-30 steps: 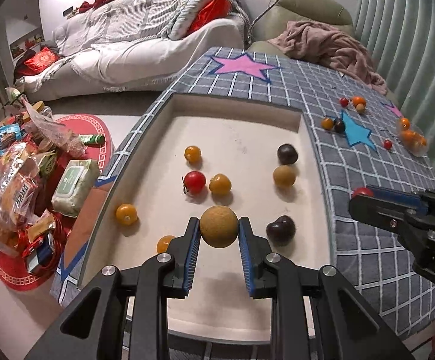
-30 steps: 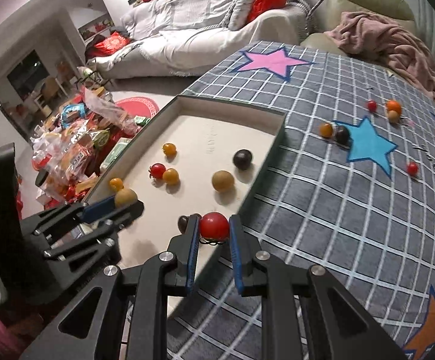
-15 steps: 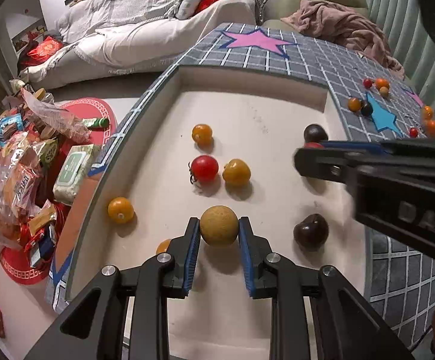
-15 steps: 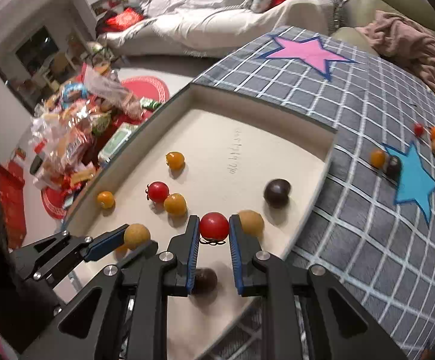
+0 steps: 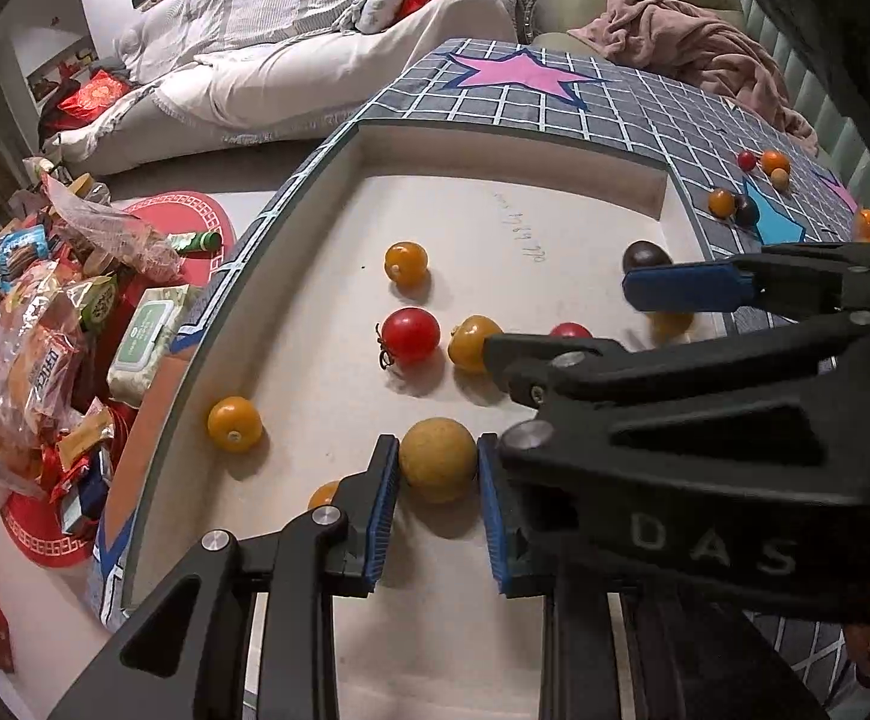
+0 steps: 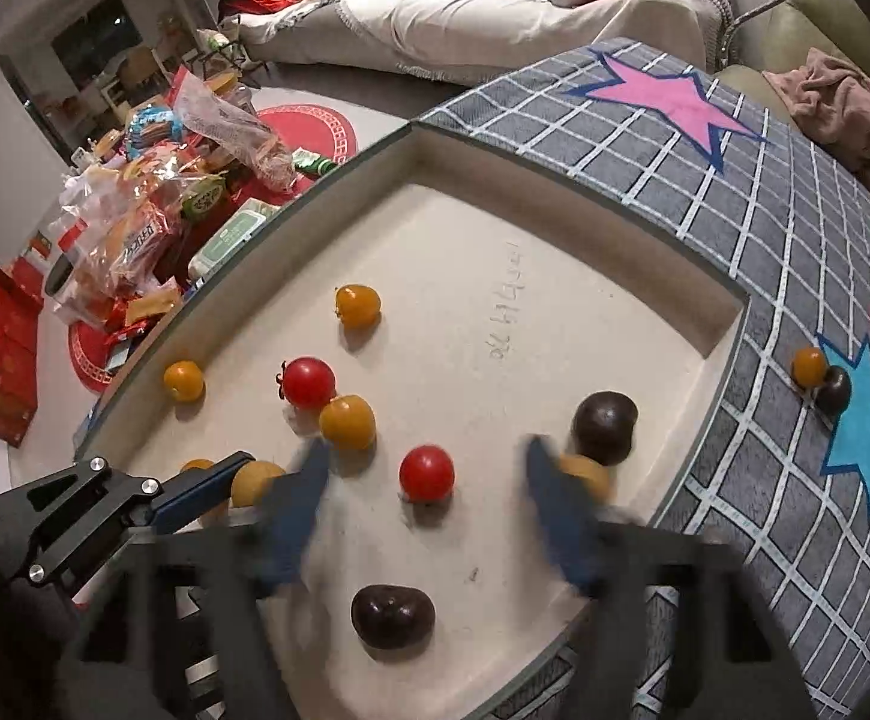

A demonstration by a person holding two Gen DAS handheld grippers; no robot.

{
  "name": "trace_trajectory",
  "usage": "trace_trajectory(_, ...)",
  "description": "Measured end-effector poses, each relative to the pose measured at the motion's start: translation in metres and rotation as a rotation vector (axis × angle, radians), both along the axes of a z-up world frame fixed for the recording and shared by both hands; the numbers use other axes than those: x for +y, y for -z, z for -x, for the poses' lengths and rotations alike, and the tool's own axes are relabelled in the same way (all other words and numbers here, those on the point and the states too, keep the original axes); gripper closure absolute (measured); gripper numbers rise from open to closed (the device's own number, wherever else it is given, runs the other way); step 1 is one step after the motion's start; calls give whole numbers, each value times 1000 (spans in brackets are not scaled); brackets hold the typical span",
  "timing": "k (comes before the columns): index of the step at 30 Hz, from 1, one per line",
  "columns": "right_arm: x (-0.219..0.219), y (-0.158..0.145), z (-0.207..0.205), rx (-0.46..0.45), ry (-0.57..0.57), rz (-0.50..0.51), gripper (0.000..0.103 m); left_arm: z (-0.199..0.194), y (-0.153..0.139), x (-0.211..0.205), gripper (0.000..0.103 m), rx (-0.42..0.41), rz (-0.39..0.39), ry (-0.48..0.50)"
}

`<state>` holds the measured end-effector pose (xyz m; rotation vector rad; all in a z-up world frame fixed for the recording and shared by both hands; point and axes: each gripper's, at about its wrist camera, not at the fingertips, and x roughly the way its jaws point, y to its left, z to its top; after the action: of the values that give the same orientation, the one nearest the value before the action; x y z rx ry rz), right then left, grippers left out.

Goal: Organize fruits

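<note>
Blue-padded fingers of the left gripper pinch a tan round fruit from both sides, low over the cream floor of a shallow tray. The fruit sits between the pads near their tips, touching each.

The right gripper hangs above the same tray, its fingers blurred and spreading apart. A red tomato lies on the tray floor in the gap between them, clear of both pads, nearer the left finger than the right. In the left wrist view the right gripper crosses from the right side, with one blue pad above and a black finger below it; the red tomato peeks out just behind the black finger.

Other fruit is scattered on the tray floor: a second red tomato touching an orange one, two more orange ones further off, one of them by the left wall, a dark plum beyond the right finger, and another plum close to the camera. A tan fruit shows partly behind the right finger.

The tray is sunk into a grey checked cloth with stars that covers the worktop. More small fruit lies on the cloth to the right, well apart from both grippers.
</note>
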<state>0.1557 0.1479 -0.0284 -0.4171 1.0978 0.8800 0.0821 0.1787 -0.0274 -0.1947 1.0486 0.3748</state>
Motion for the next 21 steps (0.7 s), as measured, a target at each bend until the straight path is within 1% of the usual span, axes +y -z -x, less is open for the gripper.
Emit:
trace_trajectory(1, 0, -1, 0, -1, 0, -2, 28, 0, 0, 0, 74, -1, 0, -2)
trace_trajectory(2, -1, -2, 1, -3, 2, -5, 28, 1, -1, 1, 55, 1, -4, -5)
trace_trajectory(3, -1, -4, 1, -5, 5, -11, 28, 2, -3, 1, 25, -7, -8, -7)
trace_trajectory(4, -3, -6, 2, -5, 8, -19, 28, 4, -5, 0, 17, -24, -20, -11)
trace_trajectory(5, -3, -9, 2, -6, 11, -25, 25, 7, -11, -1, 17, -57, -43, -18)
trace_trajectory(7, -5, -15, 3, -8, 17, -41, 23, 8, -16, -3, 17, -66, -59, -7)
trace_trajectory(9, -6, -21, 4, -9, 24, -42, 22, 7, -17, -3, 17, -54, -53, -3)
trace_trajectory(12, -11, -28, 6, -23, 42, -43, 16, 8, -18, 0, 16, -46, -22, -14)
trace_trajectory(13, -13, -30, 7, -25, 50, -40, 12, 10, -18, 2, 13, -41, -8, -16)
trace_trajectory(14, -16, -32, 7, -26, 64, -32, 11, 11, -18, 2, 0, -37, -2, -17)
trace_trajectory(16, -19, -33, 7, -15, 78, -19, 10, 15, -21, 1, 0, -46, -2, -21)
trace_trajectory(17, -22, -34, 8, -10, 83, -16, 0, 17, -22, 0, 0, -46, -1, -17)
trace_trajectory(21, -34, -42, 16, -16, 99, 1, 0, 23, -25, -1, 0, -41, 4, -16)
